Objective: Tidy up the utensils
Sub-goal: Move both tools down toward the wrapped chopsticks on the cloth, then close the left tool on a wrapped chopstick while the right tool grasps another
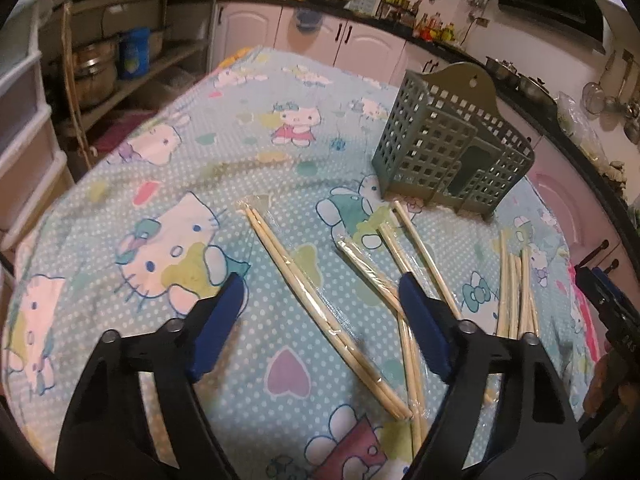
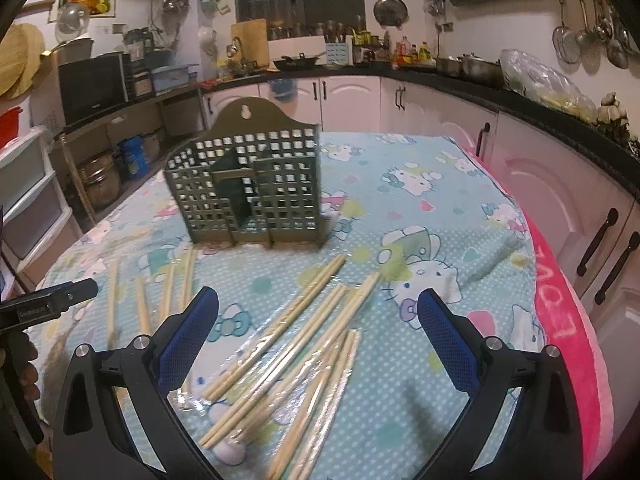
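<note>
A green lattice utensil holder point(image 1: 448, 148) stands upright on the cartoon-print tablecloth point(image 1: 168, 208); it also shows in the right wrist view point(image 2: 248, 188). Several pairs of wooden chopsticks in clear wrappers lie flat in front of it. One pair point(image 1: 316, 304) lies between my left gripper's point(image 1: 320, 292) open blue fingers, below them. Another group point(image 1: 516, 292) lies further right. My right gripper point(image 2: 318, 312) is open and empty above a heap of chopstick pairs point(image 2: 296, 344). More chopsticks point(image 2: 160, 296) lie to its left.
The table's right edge has a pink cloth point(image 2: 568, 336). Pink cabinets point(image 2: 560, 184) and a dark counter ring the table. Shelves with pots point(image 1: 100, 72) stand at the left. The other gripper's body point(image 2: 44, 304) shows at the left edge.
</note>
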The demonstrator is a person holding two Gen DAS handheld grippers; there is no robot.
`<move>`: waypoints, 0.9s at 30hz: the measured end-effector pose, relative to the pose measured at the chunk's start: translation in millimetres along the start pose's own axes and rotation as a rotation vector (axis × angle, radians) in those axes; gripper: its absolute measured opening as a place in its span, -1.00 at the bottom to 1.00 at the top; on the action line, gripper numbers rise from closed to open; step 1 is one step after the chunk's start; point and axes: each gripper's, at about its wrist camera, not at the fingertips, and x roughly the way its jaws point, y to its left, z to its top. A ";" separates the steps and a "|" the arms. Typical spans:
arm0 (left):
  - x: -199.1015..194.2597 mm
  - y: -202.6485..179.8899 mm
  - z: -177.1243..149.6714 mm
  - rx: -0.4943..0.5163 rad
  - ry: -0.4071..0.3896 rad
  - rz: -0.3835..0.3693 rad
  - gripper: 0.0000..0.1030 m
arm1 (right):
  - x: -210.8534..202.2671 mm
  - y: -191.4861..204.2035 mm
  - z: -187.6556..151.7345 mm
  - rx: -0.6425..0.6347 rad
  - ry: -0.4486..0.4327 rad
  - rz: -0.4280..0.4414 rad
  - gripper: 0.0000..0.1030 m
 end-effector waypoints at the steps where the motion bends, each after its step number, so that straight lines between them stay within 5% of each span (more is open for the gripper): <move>1: 2.7 1.3 0.6 -0.006 0.011 -0.007 0.21 | 3.9 -3.0 0.9 0.003 0.012 -0.004 0.86; 15: 37.3 27.7 11.5 -0.110 0.114 -0.043 -0.28 | 73.3 -46.0 8.6 0.190 0.235 0.100 -0.27; 27: 48.4 43.1 24.6 -0.167 0.140 -0.071 -0.30 | 115.9 -76.2 15.4 0.357 0.327 0.157 -0.37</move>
